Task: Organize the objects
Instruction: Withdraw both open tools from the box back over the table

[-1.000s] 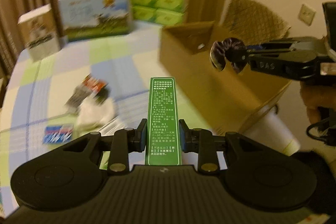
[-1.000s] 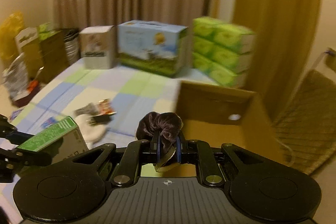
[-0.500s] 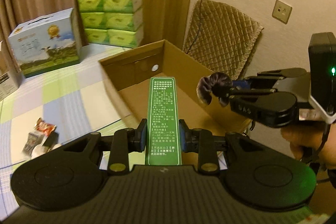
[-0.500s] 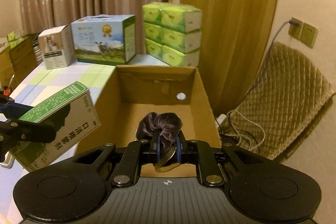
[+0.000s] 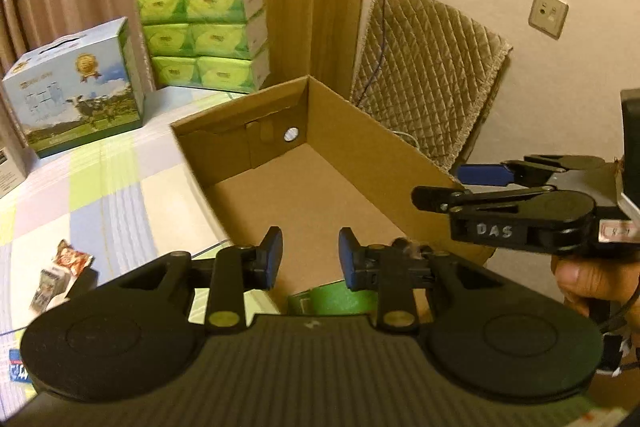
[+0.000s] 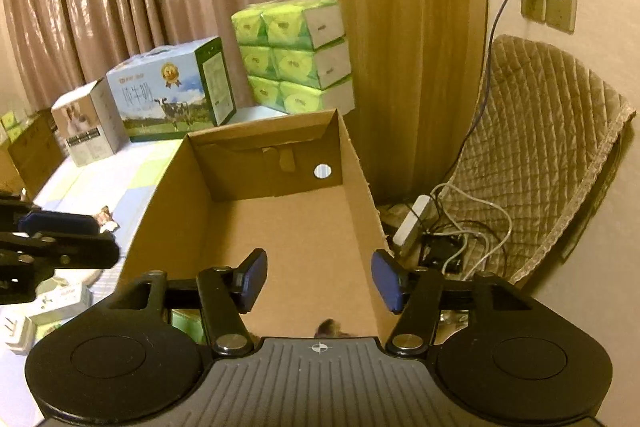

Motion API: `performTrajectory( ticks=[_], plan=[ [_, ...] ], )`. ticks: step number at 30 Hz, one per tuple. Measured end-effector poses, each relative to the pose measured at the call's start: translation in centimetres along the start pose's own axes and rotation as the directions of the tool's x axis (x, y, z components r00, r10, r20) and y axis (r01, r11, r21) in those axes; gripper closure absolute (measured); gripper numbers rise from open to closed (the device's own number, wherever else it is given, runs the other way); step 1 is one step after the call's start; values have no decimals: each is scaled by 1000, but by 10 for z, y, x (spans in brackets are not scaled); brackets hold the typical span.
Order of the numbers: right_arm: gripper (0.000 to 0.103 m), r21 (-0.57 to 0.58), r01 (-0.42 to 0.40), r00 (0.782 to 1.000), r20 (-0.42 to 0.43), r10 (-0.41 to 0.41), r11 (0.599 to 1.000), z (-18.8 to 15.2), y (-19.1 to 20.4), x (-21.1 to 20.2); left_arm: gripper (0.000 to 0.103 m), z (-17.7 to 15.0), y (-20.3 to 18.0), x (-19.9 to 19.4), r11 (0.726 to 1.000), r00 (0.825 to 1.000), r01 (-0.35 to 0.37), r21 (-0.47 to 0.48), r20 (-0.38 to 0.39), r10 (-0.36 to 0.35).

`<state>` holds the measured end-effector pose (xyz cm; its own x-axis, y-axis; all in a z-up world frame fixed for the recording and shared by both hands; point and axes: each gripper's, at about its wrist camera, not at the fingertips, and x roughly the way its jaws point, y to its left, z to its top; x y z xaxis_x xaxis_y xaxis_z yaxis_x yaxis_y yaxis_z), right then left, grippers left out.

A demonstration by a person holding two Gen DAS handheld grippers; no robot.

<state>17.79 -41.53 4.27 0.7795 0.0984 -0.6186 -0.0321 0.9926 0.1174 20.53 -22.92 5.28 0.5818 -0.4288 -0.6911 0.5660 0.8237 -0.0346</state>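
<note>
Left wrist view: left gripper [image 5: 310, 259] has its jaws apart with nothing between the pads, over the near end of the open brown cardboard carton [image 5: 360, 147]. Just below its fingers, a flat green printed box [image 5: 332, 301] lies inside the carton, only its end showing. A dark fuzzy hair tie [image 5: 404, 245] peeks up behind the right-hand finger, mostly hidden.

Only this view shows the right gripper [image 5: 448, 185] from the side. It sits over the carton's right wall with jaws parted and empty, and a hand [image 5: 592, 283] grips its handle. Snack packets [image 5: 64, 275] lie on the checked tablecloth [image 5: 112, 187].

Right wrist view: the right gripper's [image 6: 318, 277] jaws have just been opening and stand wide apart with nothing between them. The hair tie [image 6: 330, 329] is a dark tuft on the carton [image 6: 160, 219] floor at the frame's lower edge. Left gripper [image 6: 92, 237] comes in from the left, jaws apart. Only here: white power strip with cables [image 6: 412, 223] on the floor.

Farther back in both views: blue milk case [image 5: 76, 99], stacked green tissue packs [image 5: 204, 35], quilted chair cover [image 5: 432, 75], curtains.
</note>
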Motion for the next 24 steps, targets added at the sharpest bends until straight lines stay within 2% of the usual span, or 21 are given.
performTrajectory(
  ticks=[10,12,16,22,24],
  plan=[
    [23,39,-50,997,53,48,998,2,18,-39,67,-33,32,-55,993,998,-63,-97,25,66],
    [19,34,-61,996,68,59,998,1,28,-50,60,-44,37,-67,990,997,-75,-117,24,79],
    [12,6,-97,992,79,97,995,-4,55,-70,55,-64,47,-92,984,995,-91,-156,27,96],
    [5,-23,-162,985,64,163,987,-24,99,-89,39,-104,68,-136,964,984,-163,-210,32,173],
    [2,-33,-192,980,47,193,981,-33,113,-93,29,-118,77,-151,954,979,-191,-229,29,203]
  ],
)
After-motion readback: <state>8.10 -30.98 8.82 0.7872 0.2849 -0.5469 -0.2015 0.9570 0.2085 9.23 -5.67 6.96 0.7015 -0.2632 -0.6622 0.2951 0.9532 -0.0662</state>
